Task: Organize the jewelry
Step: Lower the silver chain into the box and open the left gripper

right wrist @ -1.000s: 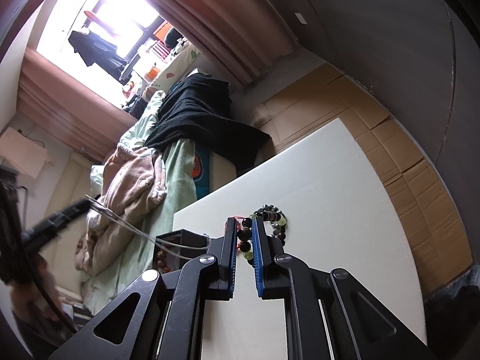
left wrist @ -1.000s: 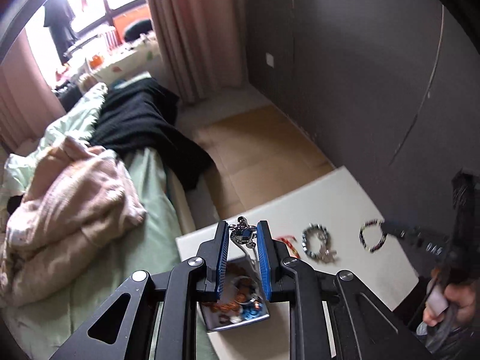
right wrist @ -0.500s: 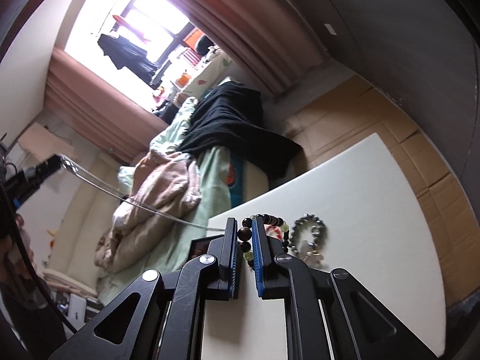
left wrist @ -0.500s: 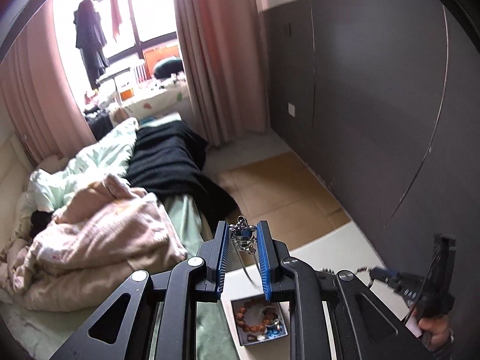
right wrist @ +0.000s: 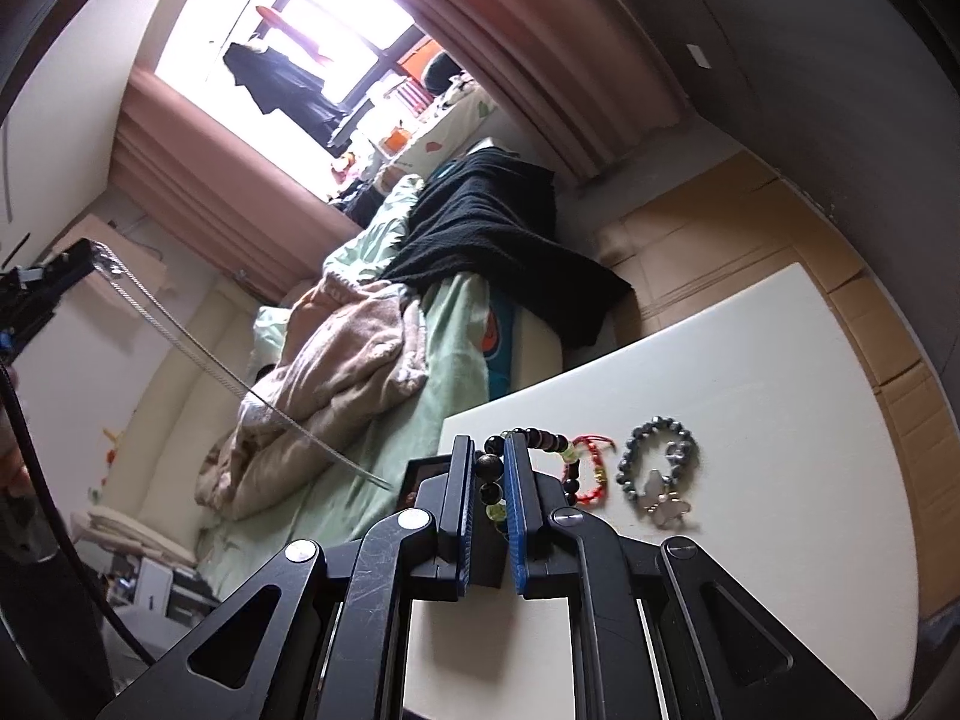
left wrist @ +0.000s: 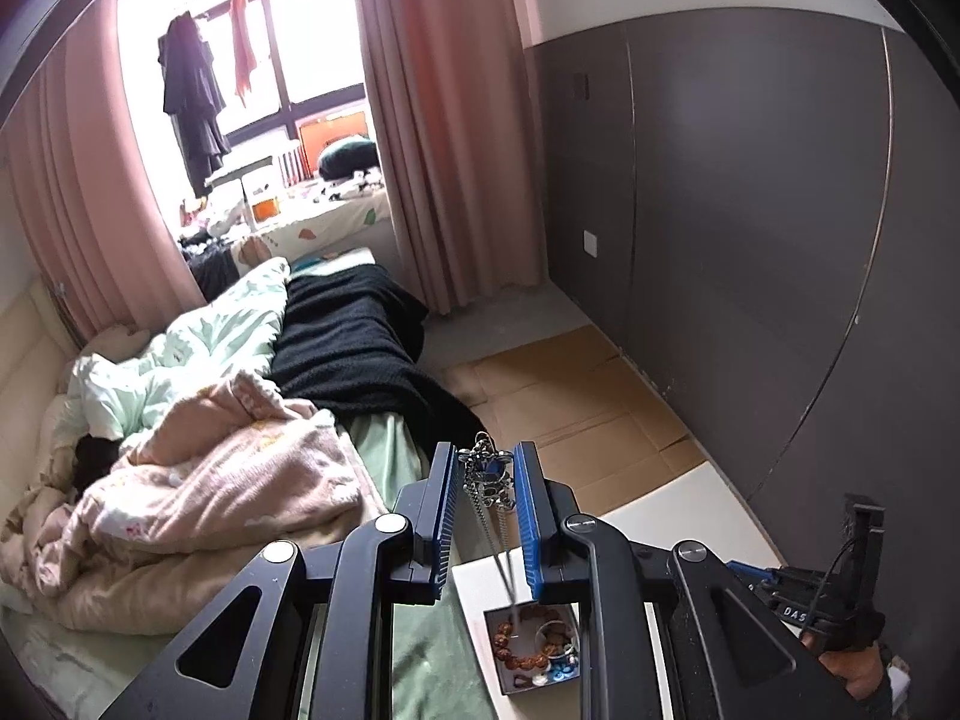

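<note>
My left gripper [left wrist: 485, 461] is shut on the pendant of a silver necklace [left wrist: 487, 480]. Its chain hangs down into a small black jewelry box [left wrist: 537, 651] that holds amber beads and rings. In the right wrist view that chain [right wrist: 240, 381] stretches taut from the raised left gripper [right wrist: 57, 276] down toward the box [right wrist: 420, 474]. My right gripper [right wrist: 485, 457] is shut on a dark bead bracelet [right wrist: 489, 483] just above the white table [right wrist: 750, 420]. A red cord bracelet [right wrist: 594, 468] and a grey bead bracelet with a butterfly charm [right wrist: 657, 471] lie on the table right of it.
A bed with pink, green and black bedding [left wrist: 240, 420] runs along the table's left edge. Cardboard [left wrist: 570, 396] covers the floor beyond the table, beside a dark grey wall [left wrist: 750, 240]. A hand on the right gripper's grip [left wrist: 852, 666] shows at lower right.
The left gripper has risen with the necklace, drawing the chain up out of the box. The right gripper has shifted a little with the bead bracelet, bringing the red and grey bracelets into view.
</note>
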`<action>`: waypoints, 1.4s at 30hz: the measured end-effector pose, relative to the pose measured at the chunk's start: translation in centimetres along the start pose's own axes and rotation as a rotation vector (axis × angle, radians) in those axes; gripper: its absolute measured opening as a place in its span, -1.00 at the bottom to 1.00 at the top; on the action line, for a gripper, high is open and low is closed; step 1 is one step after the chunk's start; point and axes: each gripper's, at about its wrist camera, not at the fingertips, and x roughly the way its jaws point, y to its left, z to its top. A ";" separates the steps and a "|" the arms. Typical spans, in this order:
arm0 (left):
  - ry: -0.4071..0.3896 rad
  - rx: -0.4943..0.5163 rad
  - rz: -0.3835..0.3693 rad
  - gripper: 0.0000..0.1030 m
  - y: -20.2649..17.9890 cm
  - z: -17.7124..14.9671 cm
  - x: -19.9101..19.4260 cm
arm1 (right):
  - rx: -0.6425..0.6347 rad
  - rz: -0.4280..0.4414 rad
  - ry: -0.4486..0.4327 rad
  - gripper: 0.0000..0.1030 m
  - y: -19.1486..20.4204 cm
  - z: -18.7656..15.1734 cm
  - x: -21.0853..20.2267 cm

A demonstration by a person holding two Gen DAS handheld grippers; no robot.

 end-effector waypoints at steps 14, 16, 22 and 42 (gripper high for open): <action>0.119 -0.083 -0.094 -0.62 0.7 -7.2 7.1 | -0.007 -0.005 0.016 -0.77 0.4 -0.2 1.2; 0.143 -0.098 -0.115 -0.62 0.6 -8.4 8.4 | -0.007 -0.009 0.018 -0.77 0.5 -0.3 1.4; 0.196 -0.146 -0.175 -0.62 0.3 -11.6 12.0 | -0.012 -0.006 0.026 -0.78 1.4 -0.5 2.5; 0.249 -0.499 -0.231 0.03 3.5 -21.0 20.0 | -0.034 -0.008 0.090 -0.77 3.2 -1.5 7.4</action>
